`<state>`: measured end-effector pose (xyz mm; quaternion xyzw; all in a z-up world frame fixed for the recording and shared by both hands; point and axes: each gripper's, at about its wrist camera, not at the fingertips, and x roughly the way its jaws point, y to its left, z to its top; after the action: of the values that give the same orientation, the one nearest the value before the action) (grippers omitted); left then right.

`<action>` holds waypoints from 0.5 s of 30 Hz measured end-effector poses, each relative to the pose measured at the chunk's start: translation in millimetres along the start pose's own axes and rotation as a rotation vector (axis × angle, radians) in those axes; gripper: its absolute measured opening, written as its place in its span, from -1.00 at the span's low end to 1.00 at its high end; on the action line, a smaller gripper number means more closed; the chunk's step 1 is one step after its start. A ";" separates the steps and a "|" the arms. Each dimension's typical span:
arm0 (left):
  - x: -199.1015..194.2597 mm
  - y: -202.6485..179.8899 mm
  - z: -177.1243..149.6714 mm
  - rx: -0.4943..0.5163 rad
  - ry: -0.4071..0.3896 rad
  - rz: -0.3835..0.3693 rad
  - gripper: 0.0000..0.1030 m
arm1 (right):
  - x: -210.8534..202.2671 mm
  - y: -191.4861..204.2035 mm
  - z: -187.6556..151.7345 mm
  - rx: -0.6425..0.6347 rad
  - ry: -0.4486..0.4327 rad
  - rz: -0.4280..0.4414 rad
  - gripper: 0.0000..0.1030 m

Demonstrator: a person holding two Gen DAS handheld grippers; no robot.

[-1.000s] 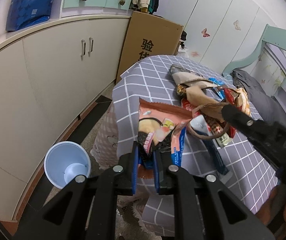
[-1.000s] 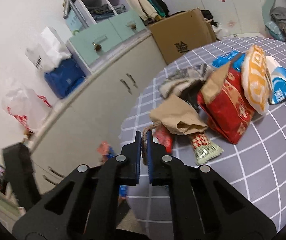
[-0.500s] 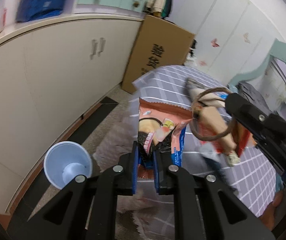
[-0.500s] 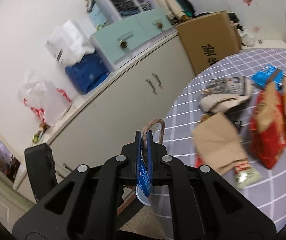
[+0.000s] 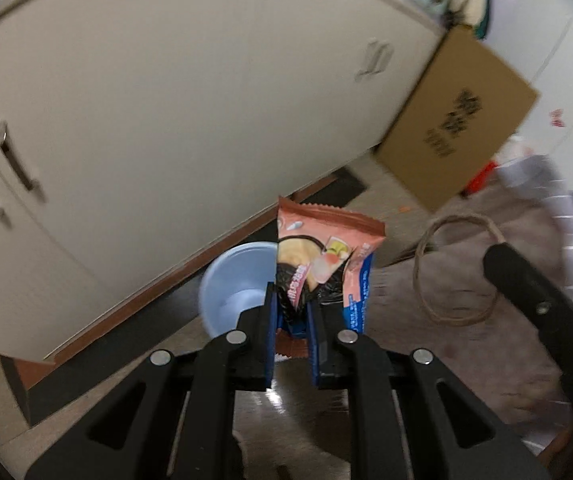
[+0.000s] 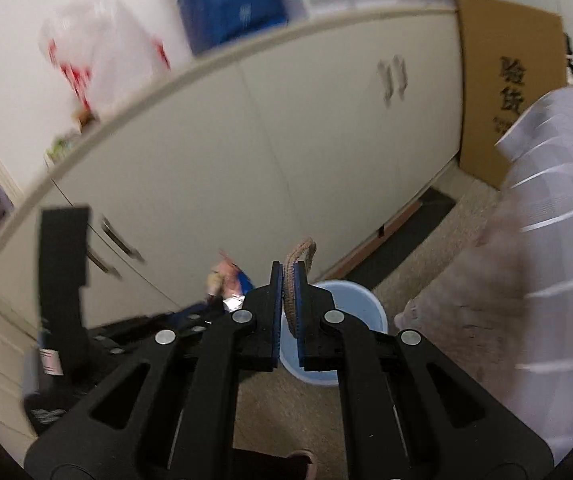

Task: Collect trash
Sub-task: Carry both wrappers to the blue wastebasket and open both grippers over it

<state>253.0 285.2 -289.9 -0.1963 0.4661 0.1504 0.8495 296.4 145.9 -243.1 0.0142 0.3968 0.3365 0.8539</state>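
Observation:
My left gripper (image 5: 291,312) is shut on a pink snack wrapper (image 5: 322,252) and holds it upright over the near rim of a light blue bin (image 5: 230,280) on the floor. My right gripper (image 6: 288,280) is shut on a brown rope handle (image 6: 300,256); its loop (image 5: 452,268) hangs in the left wrist view beside the right gripper's finger (image 5: 534,300). In the right wrist view the bin (image 6: 350,308) is just behind my fingers, and the wrapper (image 6: 226,280) shows to their left.
White cabinets (image 5: 166,120) run along the wall behind the bin. A cardboard box (image 5: 454,120) leans against them. The table with the grey checked cloth (image 6: 546,200) stands to the right. Beige carpet (image 6: 418,248) covers the floor.
Both grippers have swung away from the table and down toward the blue bin on the floor, each still holding its item. The table trash has left both views.

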 end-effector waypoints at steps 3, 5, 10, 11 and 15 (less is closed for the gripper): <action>37.7 21.3 2.7 -0.020 0.063 0.042 -0.75 | 53.6 -7.1 -11.9 0.007 0.087 0.003 -0.88; 57.1 31.0 4.2 -0.031 0.098 0.060 -0.75 | 87.2 -12.6 -18.4 -0.001 0.127 -0.005 -0.87; 102.0 49.0 9.0 -0.047 0.165 0.084 -0.75 | 138.0 -24.8 -24.7 0.036 0.188 0.011 -0.41; 108.3 49.4 10.4 -0.048 0.178 0.083 -0.75 | 142.2 -27.8 -27.3 0.049 0.195 0.020 0.11; 126.8 53.6 6.6 -0.049 0.207 0.075 -0.71 | 151.3 -37.5 -36.0 0.076 0.201 -0.013 0.17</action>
<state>300.3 344.5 -405.0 -0.2142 0.5543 0.1724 0.7856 362.2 196.9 -379.7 0.0103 0.4931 0.3154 0.8107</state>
